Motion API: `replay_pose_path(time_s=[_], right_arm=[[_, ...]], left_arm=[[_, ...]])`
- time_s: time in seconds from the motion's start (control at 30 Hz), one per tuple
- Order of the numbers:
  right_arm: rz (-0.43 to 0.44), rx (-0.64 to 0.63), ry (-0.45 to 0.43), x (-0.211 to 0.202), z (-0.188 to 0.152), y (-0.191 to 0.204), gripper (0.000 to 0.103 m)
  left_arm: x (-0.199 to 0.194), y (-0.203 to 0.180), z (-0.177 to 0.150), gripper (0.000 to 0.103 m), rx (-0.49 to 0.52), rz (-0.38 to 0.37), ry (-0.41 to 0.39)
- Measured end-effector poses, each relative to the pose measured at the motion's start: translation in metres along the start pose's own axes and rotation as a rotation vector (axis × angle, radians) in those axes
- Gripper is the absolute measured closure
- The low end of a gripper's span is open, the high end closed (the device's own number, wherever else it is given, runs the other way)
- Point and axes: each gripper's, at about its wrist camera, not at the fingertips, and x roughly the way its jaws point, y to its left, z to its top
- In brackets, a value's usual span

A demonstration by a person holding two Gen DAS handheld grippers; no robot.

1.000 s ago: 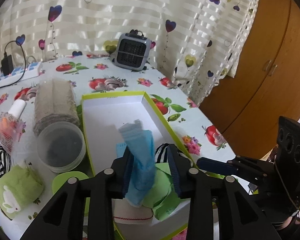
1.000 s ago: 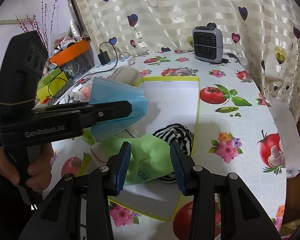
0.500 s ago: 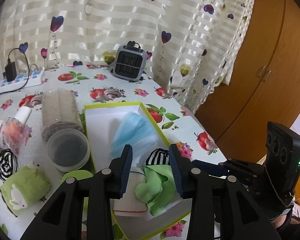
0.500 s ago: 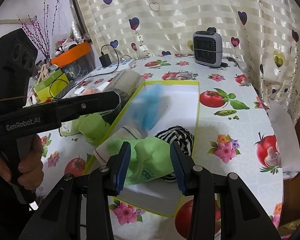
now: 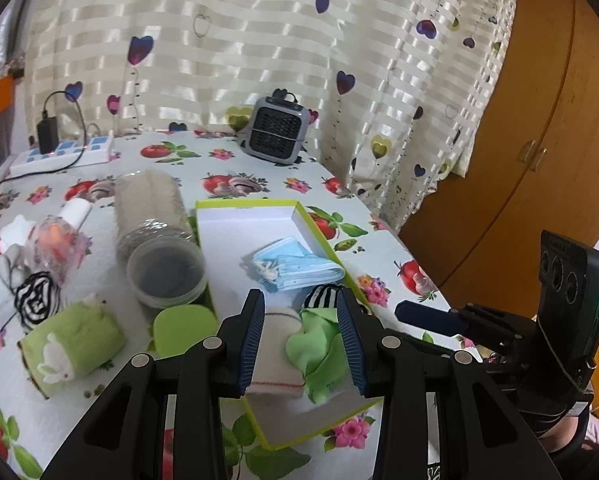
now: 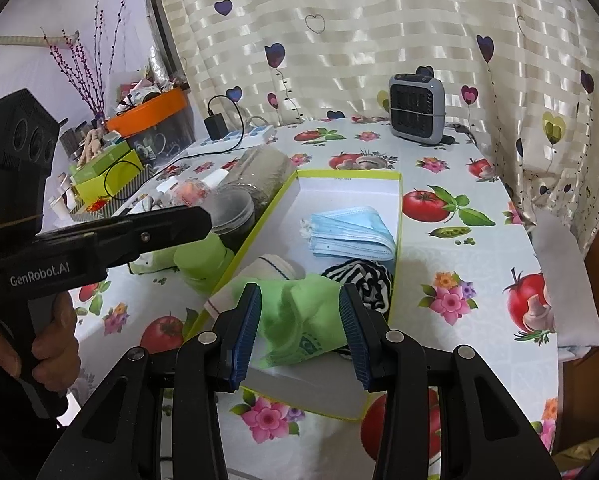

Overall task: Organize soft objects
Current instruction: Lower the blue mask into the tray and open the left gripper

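Observation:
A white box with a lime rim point(image 5: 243, 203) lies on the fruit-print table. Inside it are a stack of blue face masks point(image 5: 299, 268), a striped sock point(image 5: 323, 294), a green cloth point(image 5: 315, 344) and a white sock point(image 5: 275, 356). My left gripper point(image 5: 301, 344) is open above the box's near end, holding nothing. My right gripper point(image 6: 299, 336) is open too, hovering over the green cloth point(image 6: 299, 320) without touching it. The masks point(image 6: 351, 236) lie free. Left of the box, on the table, are a green rolled towel point(image 5: 71, 340) and another striped sock point(image 5: 35, 300).
A clear plastic tub point(image 5: 165, 268) on its side and a green lid point(image 5: 183, 328) lie against the box's left wall. A small bottle point(image 5: 59, 240), a power strip point(image 5: 63, 156) and a grey heater point(image 5: 277, 132) stand further back. A wooden wardrobe point(image 5: 539, 140) is beyond the table's right edge.
The blue masks left my left gripper and now lie in the middle of the box. The left gripper pulled back and up, empty. The right gripper stayed put.

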Motion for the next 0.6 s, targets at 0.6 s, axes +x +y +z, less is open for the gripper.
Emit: replay_pose_path(time_s=[0.6], right_arm=[[0.031,-0.074,-0.008,-0.01,-0.002,0.044,0.061]], left_arm=[[-0.046,0.027,-0.03,0.067,-0.076,0.102,-0.032]])
